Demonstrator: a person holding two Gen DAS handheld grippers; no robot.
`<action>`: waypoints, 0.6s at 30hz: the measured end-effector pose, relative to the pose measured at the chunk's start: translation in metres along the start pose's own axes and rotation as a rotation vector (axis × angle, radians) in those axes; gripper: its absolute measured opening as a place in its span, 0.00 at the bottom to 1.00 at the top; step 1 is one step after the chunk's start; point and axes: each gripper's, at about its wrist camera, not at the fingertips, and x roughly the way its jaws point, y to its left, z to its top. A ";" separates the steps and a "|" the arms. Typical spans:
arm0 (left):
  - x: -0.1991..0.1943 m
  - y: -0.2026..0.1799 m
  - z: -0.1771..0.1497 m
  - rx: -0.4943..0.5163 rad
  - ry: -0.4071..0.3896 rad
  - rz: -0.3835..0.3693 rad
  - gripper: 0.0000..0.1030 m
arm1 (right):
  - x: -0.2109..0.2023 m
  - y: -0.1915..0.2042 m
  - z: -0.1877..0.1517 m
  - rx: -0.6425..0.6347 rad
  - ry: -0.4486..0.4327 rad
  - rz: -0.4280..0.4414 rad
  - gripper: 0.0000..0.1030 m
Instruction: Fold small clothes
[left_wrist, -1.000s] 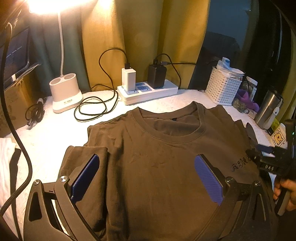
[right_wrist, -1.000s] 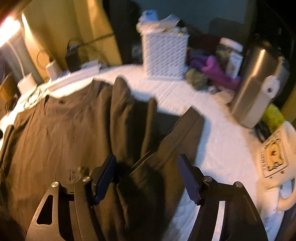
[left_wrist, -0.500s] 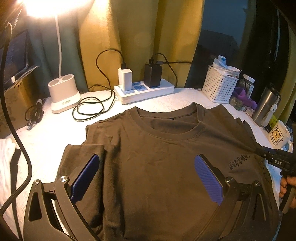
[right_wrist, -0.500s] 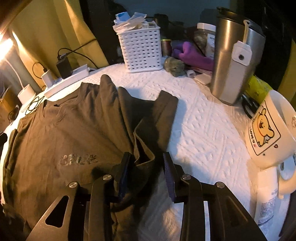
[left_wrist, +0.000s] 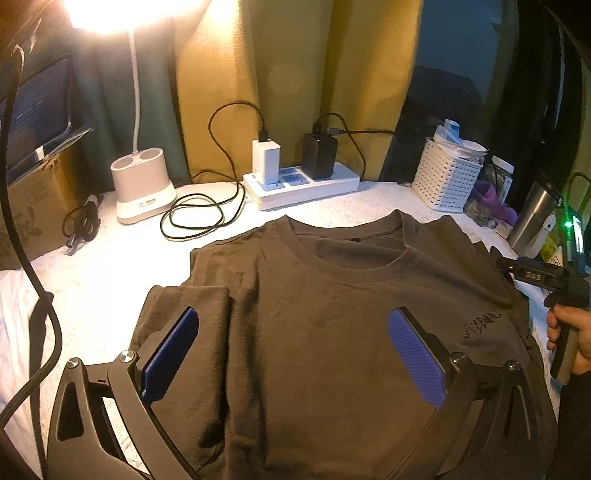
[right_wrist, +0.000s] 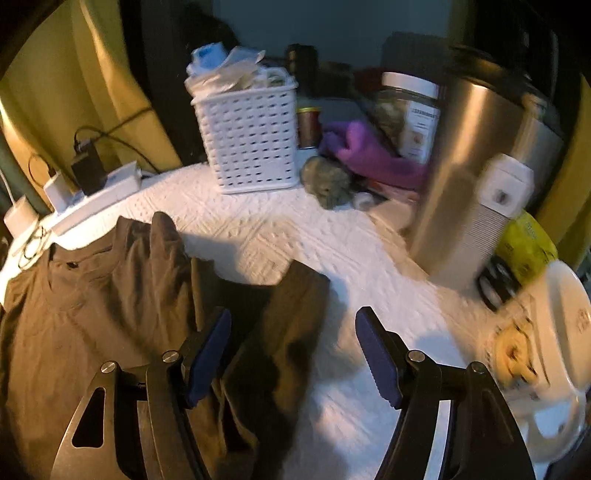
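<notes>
The tee (left_wrist: 332, 332) is a dark brown cotton thing lying face up across the middle of the worktop (left_wrist: 122, 269), collar toward the back edge where the power strip (left_wrist: 303, 184) sits. Its left sleeve (left_wrist: 184, 306) is already flipped in over the body; the right sleeve (right_wrist: 291, 314) is bunched and ridged near the right edge, not far from the steel tumbler (right_wrist: 476, 184) and the mug (right_wrist: 554, 350).

Left gripper (left_wrist: 291, 354) hangs over the chest with its blue pads spread wide, holding nothing. Right gripper (right_wrist: 295, 358) is also wide open and empty, jaws straddling the sleeve hem, left pad just beside the crumpled fold.

Handling-wise this looks light, floppy and not slippery at all, so nothing fragile here, but it won't hold a shape. A pinch in the middle of the fabric would probably just drag a tent up and wrinkle everything. Better bet is a doubled edge: sleeve hem or shoulder seam on the right, and the side seam or bottom hem on the left, since 2 layers give the pads something to bite. The quilted cover likely grabs the cloth a bit, so lifting beats dragging.
</notes>
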 end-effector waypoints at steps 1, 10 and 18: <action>0.002 0.002 0.000 -0.003 0.005 0.004 0.99 | 0.006 0.003 0.000 -0.012 0.016 -0.006 0.53; 0.009 0.006 -0.001 0.011 0.027 0.025 0.99 | 0.012 0.007 -0.011 -0.052 0.022 -0.022 0.50; 0.001 0.003 -0.001 0.011 0.017 0.025 0.99 | -0.001 -0.015 -0.020 -0.033 -0.006 -0.053 0.08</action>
